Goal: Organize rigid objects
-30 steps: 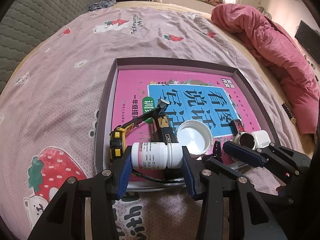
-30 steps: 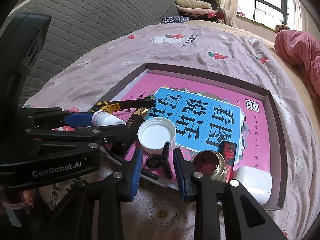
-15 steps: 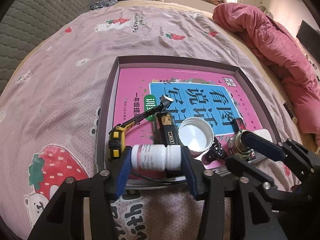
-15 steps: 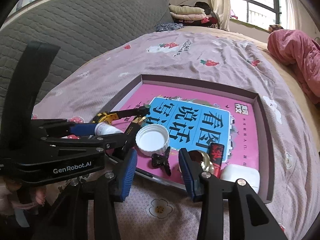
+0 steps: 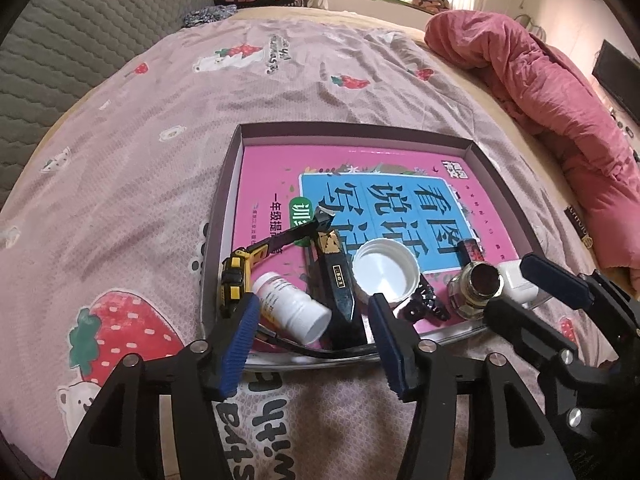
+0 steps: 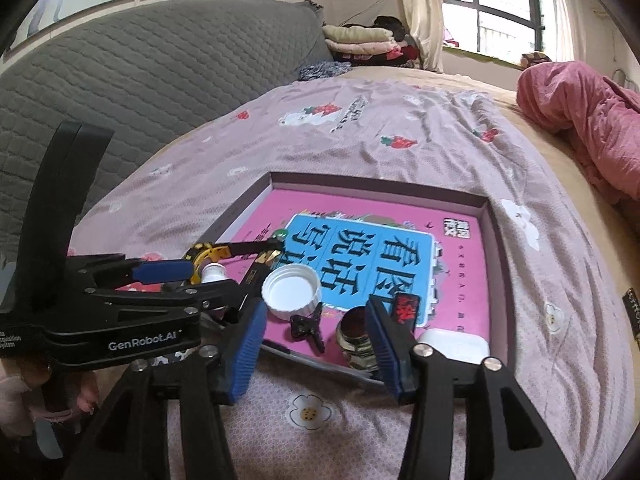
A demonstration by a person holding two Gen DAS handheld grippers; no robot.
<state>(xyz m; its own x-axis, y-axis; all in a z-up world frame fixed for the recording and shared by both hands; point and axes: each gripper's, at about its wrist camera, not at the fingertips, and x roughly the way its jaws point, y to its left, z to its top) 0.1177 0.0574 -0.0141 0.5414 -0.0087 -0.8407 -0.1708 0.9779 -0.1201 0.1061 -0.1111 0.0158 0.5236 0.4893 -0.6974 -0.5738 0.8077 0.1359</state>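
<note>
In the right wrist view, the left hand-held gripper (image 6: 188, 278) hides most of the white pill bottle (image 6: 212, 272). The right gripper's blue pad (image 6: 382, 344) covers part of the small jar (image 6: 354, 338). The book's (image 5: 272, 168) smaller print is too small to read.

Trays: one (image 5: 224, 216)
Books: one pink book (image 5: 264, 184) lying flat in the tray
Pill bottles: one, white (image 5: 290, 306)
Tape measures: one, yellow and black (image 5: 236, 276)
Loose white lids: one (image 5: 386, 270)
Black clips: one (image 5: 424, 304)
Small glass jars: one (image 5: 476, 290)
White cases: one (image 6: 456, 346)
Folding knives: one, black (image 5: 338, 276)
Grippers: two, the left gripper (image 5: 312, 344) and the right gripper (image 6: 316, 350)
</note>
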